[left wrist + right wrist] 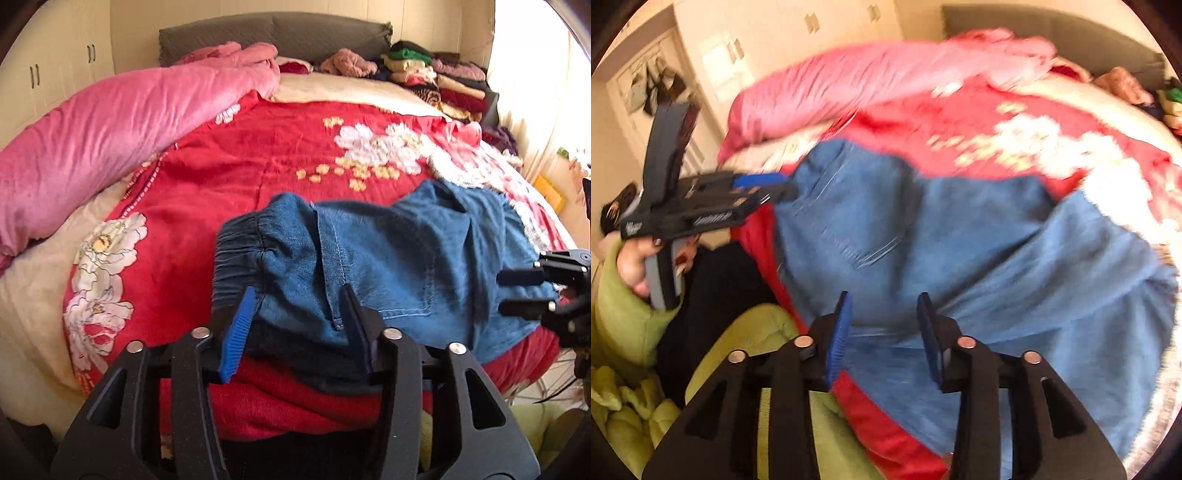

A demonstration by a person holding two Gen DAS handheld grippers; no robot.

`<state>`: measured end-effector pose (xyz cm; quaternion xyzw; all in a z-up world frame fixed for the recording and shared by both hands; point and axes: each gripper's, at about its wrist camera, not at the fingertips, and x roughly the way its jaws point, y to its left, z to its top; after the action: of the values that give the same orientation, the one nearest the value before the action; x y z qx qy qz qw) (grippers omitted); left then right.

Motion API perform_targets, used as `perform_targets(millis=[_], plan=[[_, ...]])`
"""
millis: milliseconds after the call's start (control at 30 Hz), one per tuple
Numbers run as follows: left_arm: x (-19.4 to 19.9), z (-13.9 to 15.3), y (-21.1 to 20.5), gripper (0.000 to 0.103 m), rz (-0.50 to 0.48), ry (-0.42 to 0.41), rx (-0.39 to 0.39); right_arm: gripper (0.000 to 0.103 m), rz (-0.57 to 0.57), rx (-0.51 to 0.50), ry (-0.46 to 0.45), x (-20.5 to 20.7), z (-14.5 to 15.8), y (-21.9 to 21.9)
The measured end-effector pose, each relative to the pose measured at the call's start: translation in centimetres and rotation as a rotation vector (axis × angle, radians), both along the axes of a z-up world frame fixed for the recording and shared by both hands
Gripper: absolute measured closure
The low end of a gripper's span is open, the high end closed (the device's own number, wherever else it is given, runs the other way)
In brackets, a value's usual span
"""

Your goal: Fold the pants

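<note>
Blue denim pants (388,258) lie bunched on the red flowered blanket (240,177) at the bed's near edge, elastic waistband to the left. My left gripper (299,295) is open, its blue-padded fingers either side of the waistband corner. My right gripper (517,291) shows at the right edge of the left wrist view, open at the pants' right side. In the blurred right wrist view the right gripper (884,299) is open over the pants (960,258), and the left gripper (775,188) touches their far left edge.
A rolled pink quilt (122,110) lies along the bed's left side. Stacks of folded clothes (436,74) sit by the grey headboard (277,33). White wardrobe doors (55,66) stand to the left. The person's green sleeve (624,314) and hand hold the left gripper.
</note>
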<state>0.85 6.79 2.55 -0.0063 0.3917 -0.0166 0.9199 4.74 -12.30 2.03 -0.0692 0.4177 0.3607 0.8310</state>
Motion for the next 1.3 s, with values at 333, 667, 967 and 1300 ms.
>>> perform_targets(millis=[333,667,967,1300], plan=[[-0.1,3.6,-6.2,0.045,-0.194,-0.050,-0.092,0.041,-0.282,0.012,-0.058,5.9,3.1,-7.2],[6.3,-2.2,-14.1,0.045,-0.386,0.178,-0.197,0.040,-0.390,-0.054,0.033,16.6,1.7,-7.3],[8.3,-4.6,-16.3,0.094,-0.401,0.210,-0.218,0.040,-0.442,-0.149,0.108,23.3,-2.2,-4.0],[7.3,-4.9,-16.7,0.098,-0.439,0.193,-0.199,0.093,-0.492,-0.036,0.081,22.4,-1.3,-8.5]])
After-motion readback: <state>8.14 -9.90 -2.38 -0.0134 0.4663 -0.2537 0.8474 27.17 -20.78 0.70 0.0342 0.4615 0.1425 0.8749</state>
